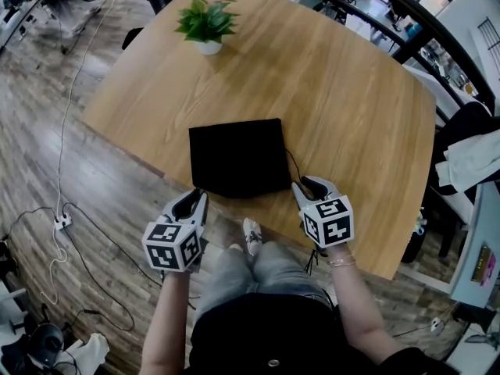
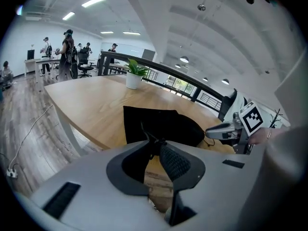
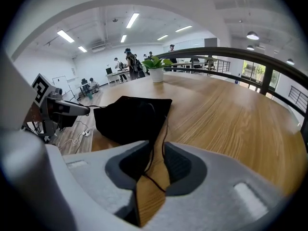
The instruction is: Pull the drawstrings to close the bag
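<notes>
Scene: a flat black drawstring bag (image 1: 238, 156) lies on a wooden counter (image 1: 336, 108), its near side right at the counter's near edge. A potted plant (image 1: 207, 23) stands well apart at the far end.
Risk, lost cord: I judge that neither cord is truly clamped. A pull begun like this would slide the thin strings out through the pads, and the bag would stay open.
Risk, sliding bag: the bag looks light and nothing pins it down. If one side pulls harder, the whole bag could skid or tip over the near edge instead of gathering at its mouth.
Risk, progress: the bag's outline reads square and ungathered, so the closing looks unfinished. I cannot make out the mouth itself.
Left tool (image 2: 155, 146): it is held at the bag's near left corner with its jaws only narrowly parted and wood showing through the gap. The left drawstring (image 2: 147, 133) runs from the bag up to the tips, and I judge the pads are not pressing it.
Right tool (image 3: 156, 147): it is held at the near right corner with its jaws plainly spread. The right drawstring (image 3: 155, 170) hangs slack in a loop across the gap, between the pads but not squeezed.
</notes>
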